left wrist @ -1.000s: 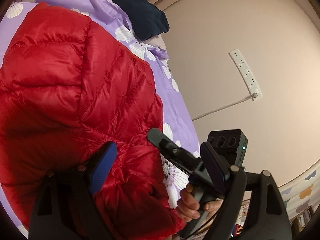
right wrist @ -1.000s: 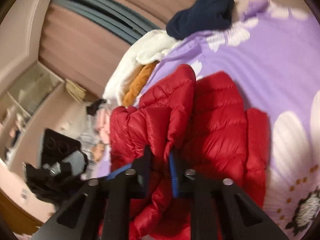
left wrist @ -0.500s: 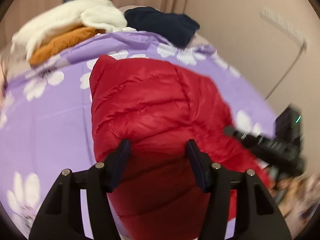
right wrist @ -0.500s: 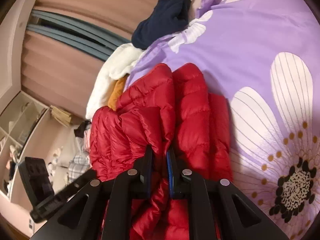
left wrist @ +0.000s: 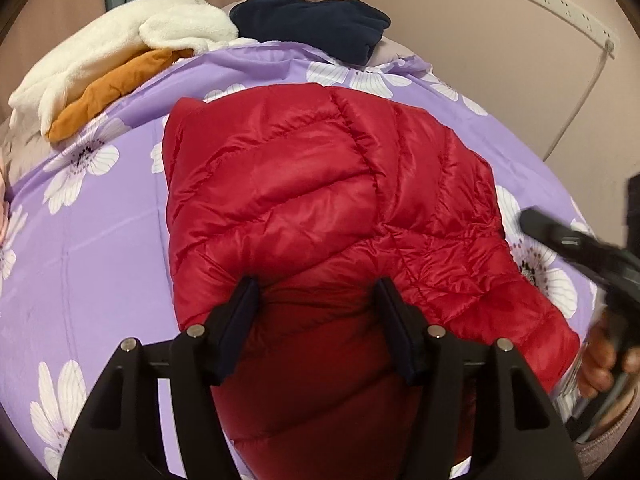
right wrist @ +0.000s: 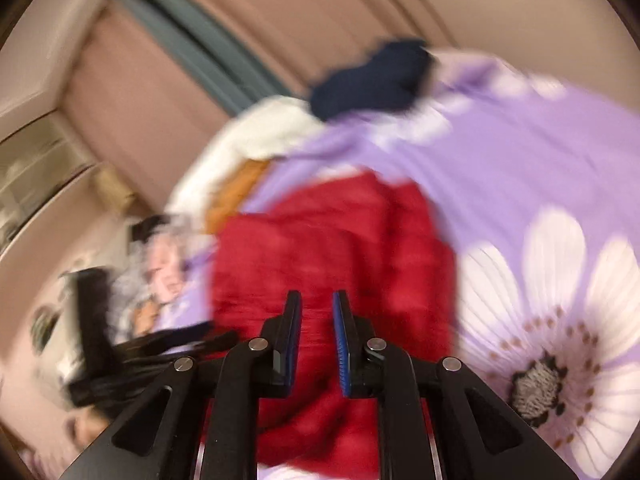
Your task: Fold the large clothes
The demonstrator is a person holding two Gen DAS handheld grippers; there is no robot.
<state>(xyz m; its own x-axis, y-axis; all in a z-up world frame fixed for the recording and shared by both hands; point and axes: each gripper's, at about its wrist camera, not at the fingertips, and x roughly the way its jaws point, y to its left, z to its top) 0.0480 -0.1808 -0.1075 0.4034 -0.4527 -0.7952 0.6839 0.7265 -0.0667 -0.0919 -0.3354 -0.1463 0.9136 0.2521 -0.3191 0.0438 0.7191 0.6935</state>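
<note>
Red quilted puffer jacket, glossy, on floral purple bedspread, both jaws apart, empty.

Red quilted puffer jacket: glossy, slick shell cloth, stitched channels, fine wrinkles; lies directly ahead of the left claw. Lilac bedsheet with white flower print: smooth matt woven cloth, to either side of the jacket. Beyond the jacket: cream fleece garment, fluffy pile; ochre garment, matt; navy garment, matt, soft. Claw fingers: matt black plastic, bright metal pins.
</note>
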